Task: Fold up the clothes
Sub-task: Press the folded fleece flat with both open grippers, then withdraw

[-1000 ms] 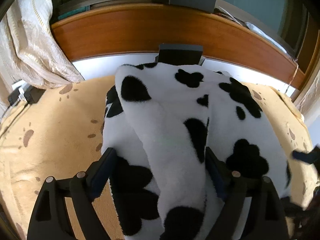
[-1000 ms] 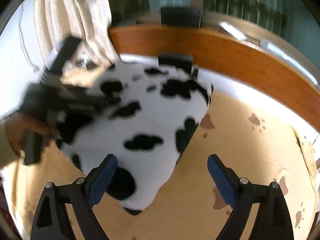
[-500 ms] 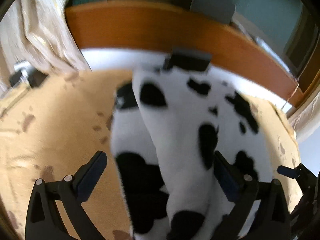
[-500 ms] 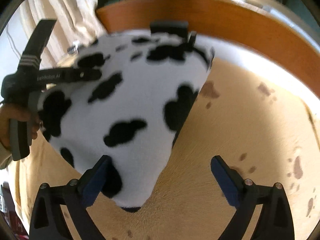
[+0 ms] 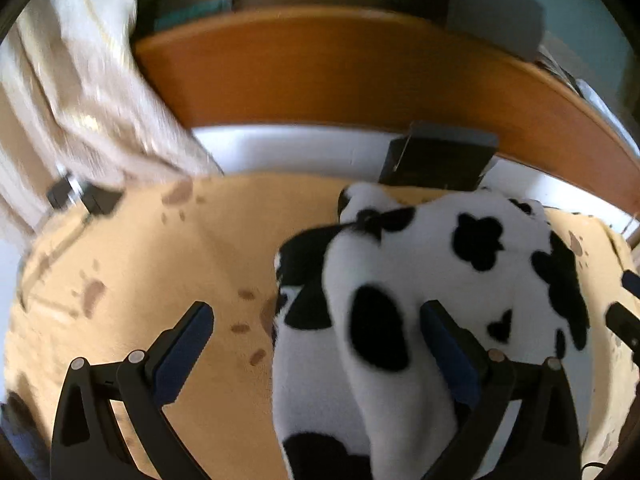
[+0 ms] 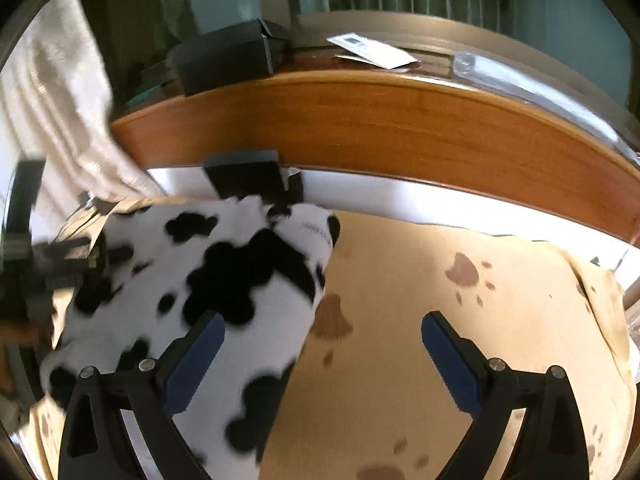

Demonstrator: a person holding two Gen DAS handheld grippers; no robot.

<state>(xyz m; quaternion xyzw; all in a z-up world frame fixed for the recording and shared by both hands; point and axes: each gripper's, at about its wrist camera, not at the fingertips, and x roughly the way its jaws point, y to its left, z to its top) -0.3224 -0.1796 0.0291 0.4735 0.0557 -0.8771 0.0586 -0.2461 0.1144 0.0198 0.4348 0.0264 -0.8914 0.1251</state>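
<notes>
A fluffy white garment with black cow patches (image 5: 460,292) lies folded on a tan blanket with brown paw prints (image 5: 160,260). My left gripper (image 5: 316,332) is open wide above its left part; the garment's edge lies between the jaws, near the right finger (image 5: 448,344), and the pads do not press it. In the right wrist view the garment (image 6: 160,268) fills the left side. My right gripper (image 6: 320,340) is open over the garment's right edge and the bare blanket (image 6: 400,280). The left gripper (image 6: 68,258) shows blurred at the far left, and the right gripper (image 5: 626,300) peeks in at the right edge.
A wooden headboard (image 6: 400,132) runs across the far side, with a white strip below it. A black box (image 5: 436,160) stands just beyond the garment. A cream curtain (image 5: 80,92) hangs at the left, with a black plug (image 5: 84,196) beneath it. A dark box (image 6: 228,60) and papers (image 6: 372,50) sit on the ledge.
My left gripper slid left, so the garment it straddled now sits mostly to its right. My right gripper moved right toward bare blanket. Both jaws stand a little wider.
</notes>
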